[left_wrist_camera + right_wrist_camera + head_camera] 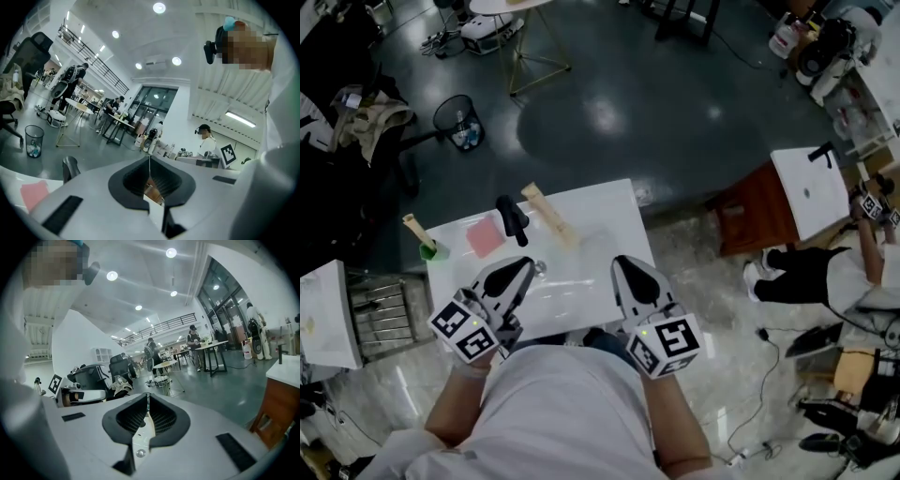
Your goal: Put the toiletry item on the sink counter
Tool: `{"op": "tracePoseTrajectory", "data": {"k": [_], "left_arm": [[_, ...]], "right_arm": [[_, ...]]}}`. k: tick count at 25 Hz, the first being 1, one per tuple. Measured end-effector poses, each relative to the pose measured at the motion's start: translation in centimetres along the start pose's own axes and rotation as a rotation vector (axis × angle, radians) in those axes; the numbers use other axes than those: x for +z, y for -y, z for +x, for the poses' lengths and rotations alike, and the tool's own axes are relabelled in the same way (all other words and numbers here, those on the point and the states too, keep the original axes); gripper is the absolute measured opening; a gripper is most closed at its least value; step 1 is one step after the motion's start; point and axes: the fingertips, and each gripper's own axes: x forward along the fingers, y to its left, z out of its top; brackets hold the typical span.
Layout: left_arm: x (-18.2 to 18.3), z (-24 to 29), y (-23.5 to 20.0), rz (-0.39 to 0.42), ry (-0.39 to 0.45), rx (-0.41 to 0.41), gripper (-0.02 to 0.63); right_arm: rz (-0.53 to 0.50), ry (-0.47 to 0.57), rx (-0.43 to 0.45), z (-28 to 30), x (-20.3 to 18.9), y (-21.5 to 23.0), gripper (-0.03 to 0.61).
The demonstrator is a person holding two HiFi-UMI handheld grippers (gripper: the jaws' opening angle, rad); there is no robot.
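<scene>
The white sink counter (pixel 609 211) lies right in front of me in the head view. On it are a black faucet (pixel 511 218), a flat pink item (pixel 485 239), a long tan item (pixel 549 217) and a green cup (pixel 428 249) with a stick in it. My left gripper (pixel 528 267) is over the counter's front left, shut and empty. My right gripper (pixel 625 265) is over the front right, also shut and empty. In the left gripper view, the closed jaws (pixel 150 157) point past the faucet (pixel 70 168) and the pink item (pixel 33 193). The right gripper (pixel 147 394) points across the room.
A wire waste bin (pixel 457 122) stands on the dark floor beyond the counter. A second white sink unit on a wooden cabinet (pixel 807 192) is at the right, with a person (pixel 825 272) crouched beside it. A white table (pixel 323 314) sits at the left.
</scene>
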Motion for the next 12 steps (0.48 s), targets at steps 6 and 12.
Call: {"op": "tracePoseTrajectory", "data": {"k": [6,12], "left_arm": [[-0.53,0.35,0.16,-0.006,-0.022,-0.017,0.02],[-0.6,0.39,0.18,-0.003,-0.029,-0.027,0.02]], "right_arm": [[0.008,0.021,-0.012,-0.51,-0.61,0.46,0.028],[-0.008,0.031,-0.02,-0.17,-0.6,0.32,0.028]]}}
